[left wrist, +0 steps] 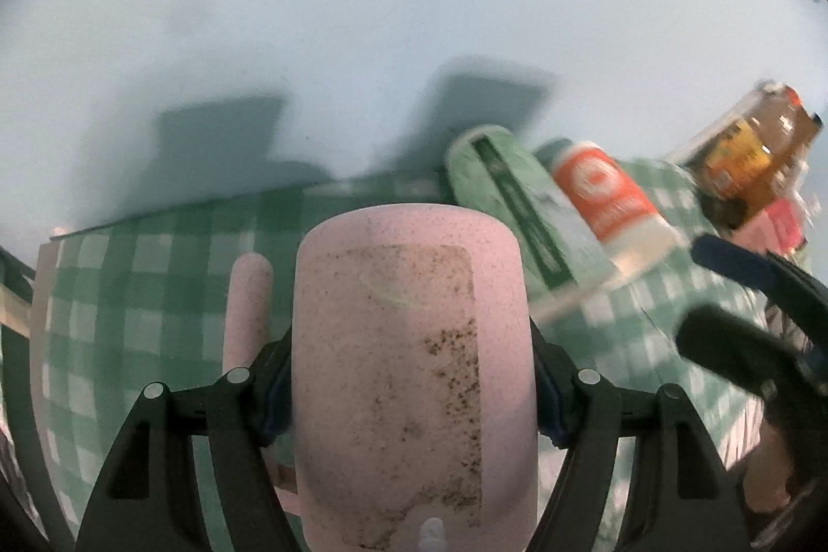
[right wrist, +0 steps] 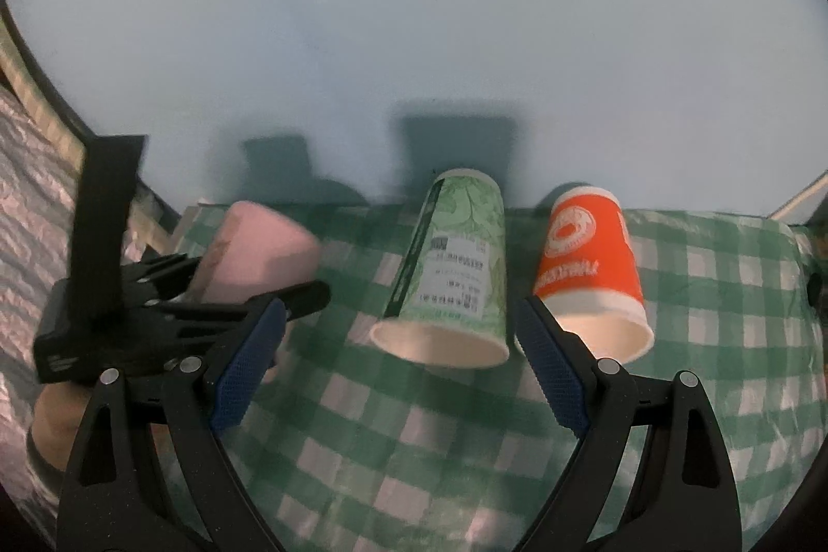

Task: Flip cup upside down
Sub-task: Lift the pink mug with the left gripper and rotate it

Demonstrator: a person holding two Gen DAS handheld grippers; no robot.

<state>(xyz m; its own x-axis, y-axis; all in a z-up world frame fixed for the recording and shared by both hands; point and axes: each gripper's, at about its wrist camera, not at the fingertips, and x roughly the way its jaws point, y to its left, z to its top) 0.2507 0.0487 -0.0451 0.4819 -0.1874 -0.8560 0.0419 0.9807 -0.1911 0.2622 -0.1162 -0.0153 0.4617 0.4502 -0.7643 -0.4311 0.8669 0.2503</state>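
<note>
My left gripper [left wrist: 411,389] is shut on a pink speckled mug [left wrist: 409,345], bottom end pointing forward and its handle [left wrist: 248,309] on the left. In the right wrist view the mug [right wrist: 259,252] is held tilted above the table's left side by the left gripper [right wrist: 171,309]. My right gripper [right wrist: 403,366] is open and empty above the checked cloth, facing a green paper cup [right wrist: 450,267] and an orange paper cup [right wrist: 590,262], both upside down on the cloth.
The table has a green and white checked cloth [right wrist: 466,448]. A pale wall stands right behind it. An amber bottle [left wrist: 750,153] shows at the right of the left wrist view, beside my right gripper [left wrist: 745,293].
</note>
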